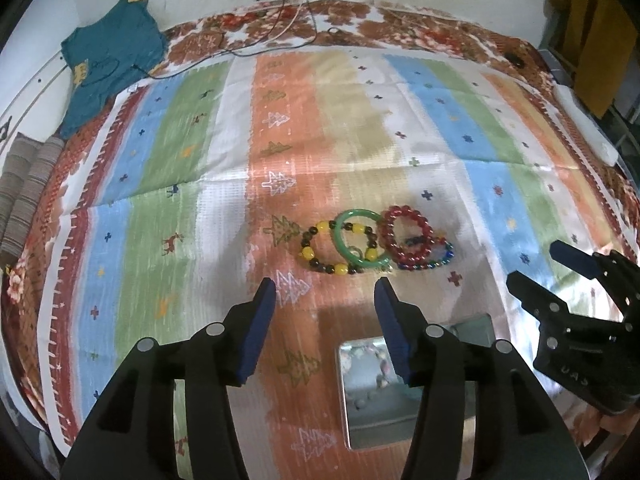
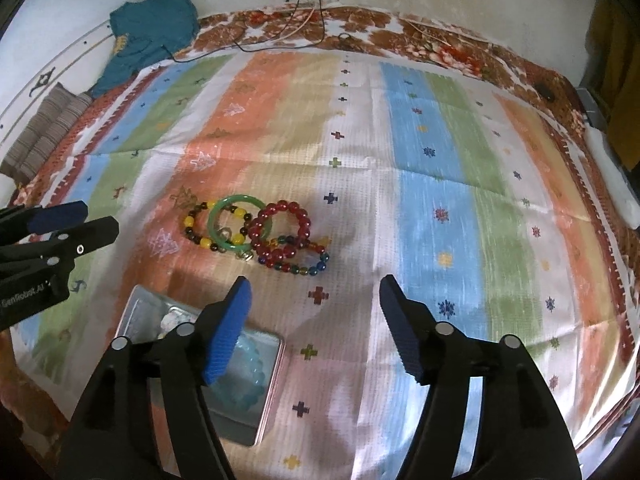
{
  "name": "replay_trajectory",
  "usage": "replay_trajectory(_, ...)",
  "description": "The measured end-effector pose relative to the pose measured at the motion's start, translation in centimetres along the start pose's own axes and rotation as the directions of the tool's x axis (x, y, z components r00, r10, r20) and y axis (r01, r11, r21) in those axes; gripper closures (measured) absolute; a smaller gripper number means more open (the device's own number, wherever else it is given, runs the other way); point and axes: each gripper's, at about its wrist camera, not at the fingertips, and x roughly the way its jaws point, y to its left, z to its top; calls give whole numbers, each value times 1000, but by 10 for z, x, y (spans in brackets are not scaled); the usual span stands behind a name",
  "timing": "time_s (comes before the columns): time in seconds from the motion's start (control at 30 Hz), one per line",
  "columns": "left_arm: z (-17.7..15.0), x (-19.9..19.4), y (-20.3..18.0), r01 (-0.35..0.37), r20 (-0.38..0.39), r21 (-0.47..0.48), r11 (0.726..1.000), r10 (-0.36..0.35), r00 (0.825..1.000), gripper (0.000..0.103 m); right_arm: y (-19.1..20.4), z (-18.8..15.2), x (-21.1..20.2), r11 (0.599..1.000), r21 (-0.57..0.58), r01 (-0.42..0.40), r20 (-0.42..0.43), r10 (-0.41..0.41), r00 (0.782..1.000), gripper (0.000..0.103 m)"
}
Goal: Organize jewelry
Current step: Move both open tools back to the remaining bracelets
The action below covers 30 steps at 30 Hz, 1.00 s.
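Several bracelets lie clustered on the striped cloth: a yellow-and-dark bead bracelet, a green bangle, a red bead bracelet and a multicolour bead bracelet. Nearer to me stands an open metal tin holding a pale blue bead bracelet. My left gripper hovers open just short of the cluster, above the tin's left side. My right gripper is open too, right of the tin. Neither holds anything.
The striped cloth covers a bed with a floral sheet. A teal garment and folded striped fabric lie at the far left. Cables trail along the back edge. A white object rests at the right edge.
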Motion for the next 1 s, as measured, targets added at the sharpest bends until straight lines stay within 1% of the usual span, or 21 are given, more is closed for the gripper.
replay_trajectory(0.13,7,12,0,-14,-21,10,1000,14,1000,49,-1,7,17,1000,-2,1,-34,-1,999,34)
replay_trajectory(0.5,26,41,-5,-35,-74,29,999,37,997,48,1,26,45,1000,-5,1,-72,-2,997,34)
replay_trajectory(0.67,32,53,-6,-33,-94,33,999,36,995,48,2,32,55,1000,-2,-3,-87,3,996,34)
replay_trajectory(1.0,40,85,-8,-45,-152,54,998,53,987,48,-2,40,89,1000,3,24,-147,-23,989,34)
